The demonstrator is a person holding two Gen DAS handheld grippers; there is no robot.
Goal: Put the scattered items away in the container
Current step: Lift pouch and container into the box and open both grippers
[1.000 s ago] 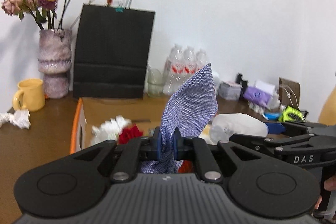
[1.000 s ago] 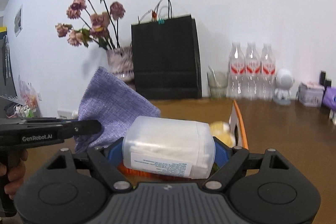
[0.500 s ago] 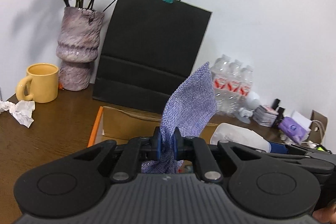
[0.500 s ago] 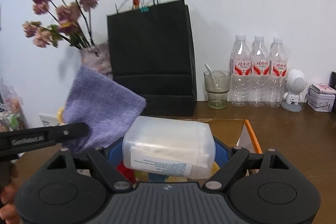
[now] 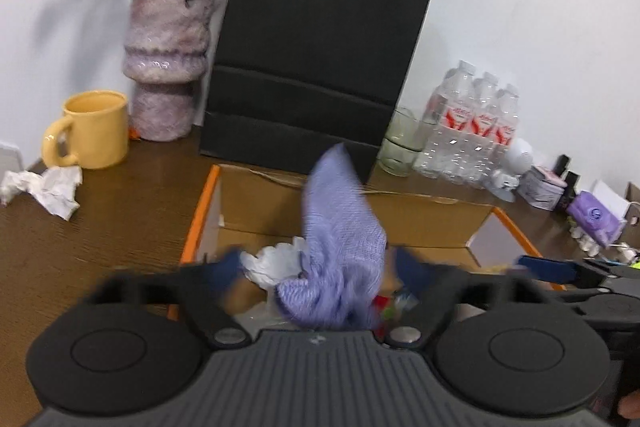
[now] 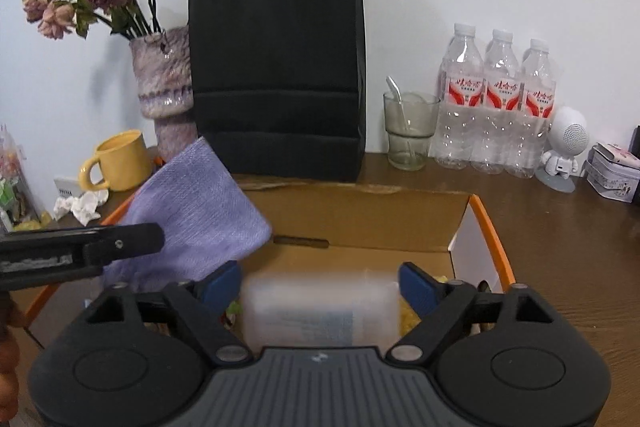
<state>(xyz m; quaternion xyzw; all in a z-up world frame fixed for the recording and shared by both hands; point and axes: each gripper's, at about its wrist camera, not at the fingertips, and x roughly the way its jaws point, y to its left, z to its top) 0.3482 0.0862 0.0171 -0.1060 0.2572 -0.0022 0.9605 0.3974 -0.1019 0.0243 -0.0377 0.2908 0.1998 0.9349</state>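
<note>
A: What do the fingers of the left gripper (image 5: pixel 316 273) show?

B: They are spreading apart, their blue pads standing clear on either side of the purple cloth (image 5: pixel 342 239). The cloth sits between them, blurred, with its bunched lower end just above the contents of the cardboard box (image 5: pixel 420 217) and its pointed tip standing up. No pad presses on it.

A: And the right gripper (image 6: pixel 320 287)?

B: Its fingers are also opening. The clear plastic tub (image 6: pixel 320 311) lies between the two blue pads, blurred, with a narrow gap visible at each end. It sits low inside the box, directly ahead of the fingers.

A: Where is the box relative to both grippers?

B: Directly beneath and ahead of both pairs of fingers, open at the top, with orange edges along its flaps. In the left wrist view, crumpled white paper (image 5: pixel 276 261) lies inside it just left of the cloth, and something red shows by the right finger.

A: What lies beyond the fingers?

B: On the counter (image 6: pixel 560 227) behind the box stands a black paper bag (image 6: pixel 276 67). Left of it are a vase (image 6: pixel 164 87) of dried flowers and a yellow mug (image 6: pixel 120 161), with a second wad of white paper (image 6: pixel 82 205) beside the mug. Right of the bag are a drinking glass (image 6: pixel 410 131), three water bottles (image 6: pixel 496 99) and a small white figurine (image 6: pixel 564 151).
</note>
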